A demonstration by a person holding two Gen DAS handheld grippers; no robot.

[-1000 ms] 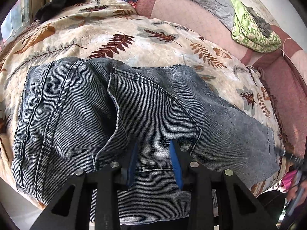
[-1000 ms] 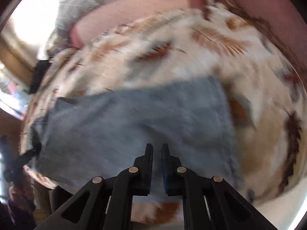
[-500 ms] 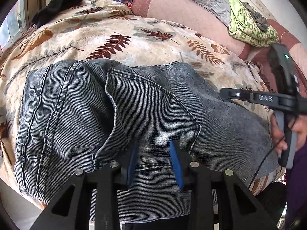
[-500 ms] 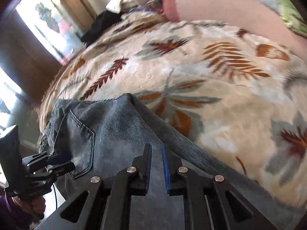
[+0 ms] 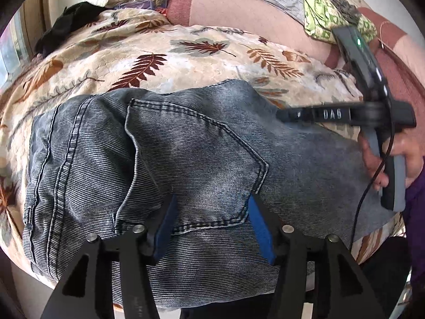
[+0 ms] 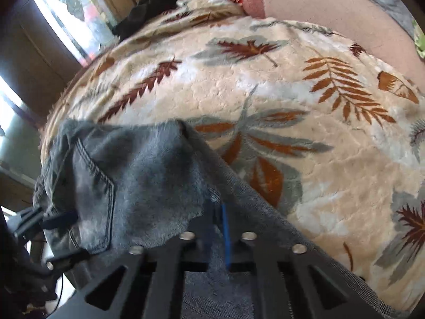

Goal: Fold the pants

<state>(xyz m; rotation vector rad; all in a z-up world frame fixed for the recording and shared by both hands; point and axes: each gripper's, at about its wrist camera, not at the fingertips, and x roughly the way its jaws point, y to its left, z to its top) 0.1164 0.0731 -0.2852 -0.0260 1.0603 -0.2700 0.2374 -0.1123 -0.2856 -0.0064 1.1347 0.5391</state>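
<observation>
One pair of grey-blue denim pants [image 5: 186, 159] lies on the near part of a bed's leaf-print blanket [image 5: 186, 61]. Thick, limp and heavyish by the look, they are best pinched at hems and waistband. The left tongs [image 5: 211, 226] are spreading above the back pocket [image 5: 202, 159], gripping nothing; the right tongs [image 6: 216, 220] are pressed together on a raised fold of denim.

A leaf-print blanket [image 5: 164, 61] covers the bed — green patterned cloth [image 5: 321, 16] beyond.

Bed [image 5: 265, 21] with leaf-print blanket [image 5: 186, 61], grey-blue jeans [image 5: 186, 154] spread flat on blanket, black garment [image 5: 71, 21] at far corner.
</observation>
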